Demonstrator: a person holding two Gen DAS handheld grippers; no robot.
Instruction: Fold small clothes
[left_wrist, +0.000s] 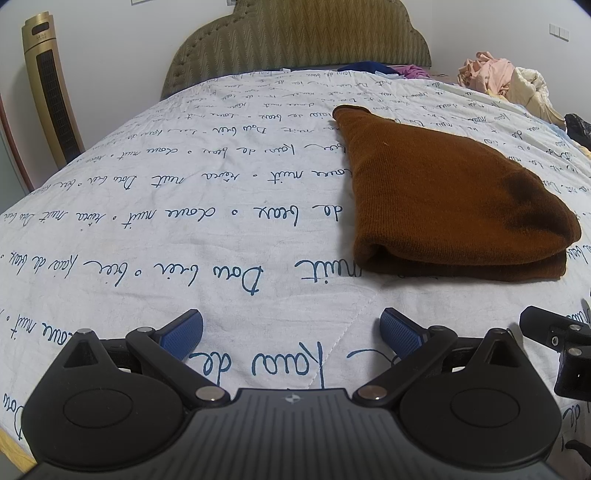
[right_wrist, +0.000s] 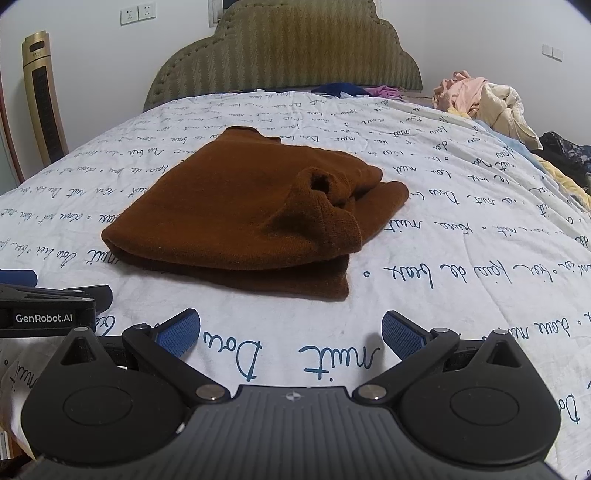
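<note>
Left wrist view: the left gripper (left_wrist: 291, 332) sits low over the bed cover (left_wrist: 184, 221), its two blue-padded fingers (left_wrist: 184, 334) spread wide apart with nothing between them. A folded brown sweater (left_wrist: 450, 199) lies on the cover ahead and to the right, apart from the fingers, with its doubled edge facing the camera. At the right edge of this view, part of the right gripper's black body (left_wrist: 565, 350) shows, just beside the left one. Right wrist view: the right gripper (right_wrist: 291, 332) is likewise spread wide and empty, resting low over the cover with the sweater (right_wrist: 240, 210) straight ahead, near but not touching the fingers (right_wrist: 402, 332). A sleeve cuff (right_wrist: 325, 184) lies on top of the folded sweater toward its right side, its opening turned up. The white cover carries lines of blue handwriting-style print. A green padded headboard (right_wrist: 284, 48) stands at the far end of the bed. A gold tower fan (right_wrist: 40, 96) stands against the wall at the left. A loose pile of clothes (right_wrist: 480, 99) lies at the far right of the bed, well apart from the sweater.
</note>
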